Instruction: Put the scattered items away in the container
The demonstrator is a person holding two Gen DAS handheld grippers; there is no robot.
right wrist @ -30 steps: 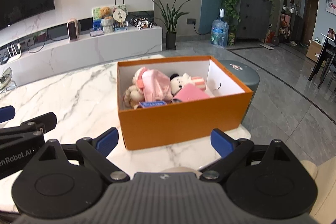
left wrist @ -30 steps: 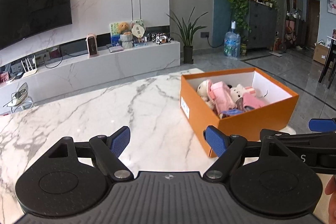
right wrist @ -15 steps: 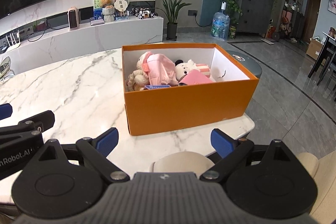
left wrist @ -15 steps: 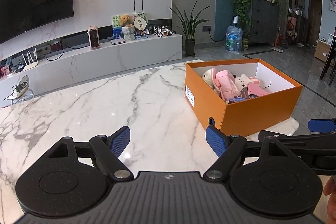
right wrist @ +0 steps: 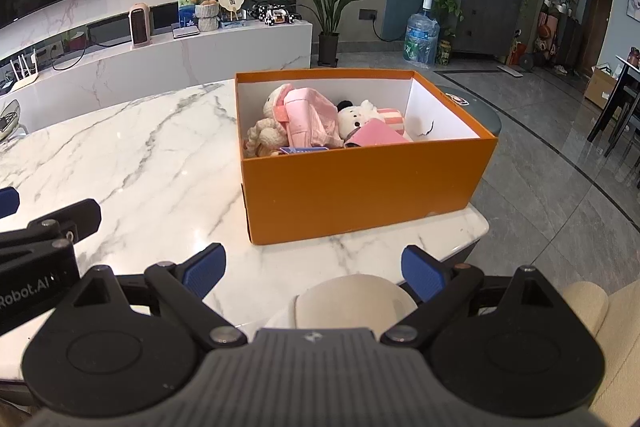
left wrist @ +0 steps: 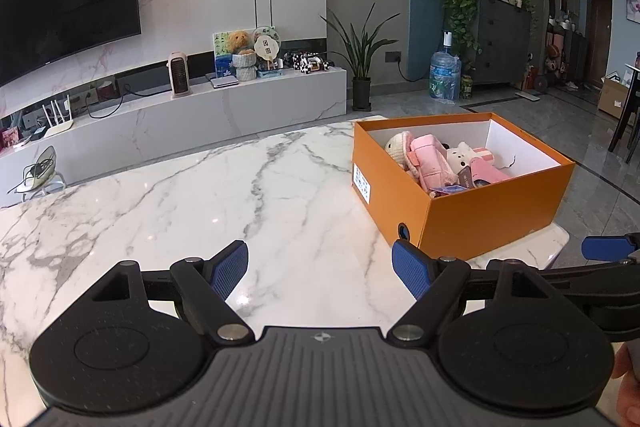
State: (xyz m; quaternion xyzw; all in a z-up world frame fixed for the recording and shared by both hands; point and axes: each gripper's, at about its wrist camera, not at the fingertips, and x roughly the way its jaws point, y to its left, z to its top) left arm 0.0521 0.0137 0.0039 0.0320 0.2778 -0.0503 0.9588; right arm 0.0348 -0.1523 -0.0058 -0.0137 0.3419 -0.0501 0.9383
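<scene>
Compared with a second before, both tools had drawn back from the box [right wrist: 366, 187]: it looked smaller and farther off in each view, and more bare marble tabletop [left wrist: 240, 207] showed in front of it. The left tool [left wrist: 320, 269] hung over the tabletop with its two blue-padded fingers spread wide and nothing between them. The right tool [right wrist: 314, 269] was likewise spread apart and empty, held back past the tabletop's near edge.

There was one orange box, open-topped, standing at the right end of the tabletop near its corner. In the right wrist view its long axis ran left to right, a long side facing the camera. Inside lay two plush toys, a cream doll in pink [right wrist: 280, 115] and a white bear [right wrist: 356, 117], plus a pink card [right wrist: 374, 135] and a small blue packet [right wrist: 304, 149]; anything beneath them was hidden.
</scene>
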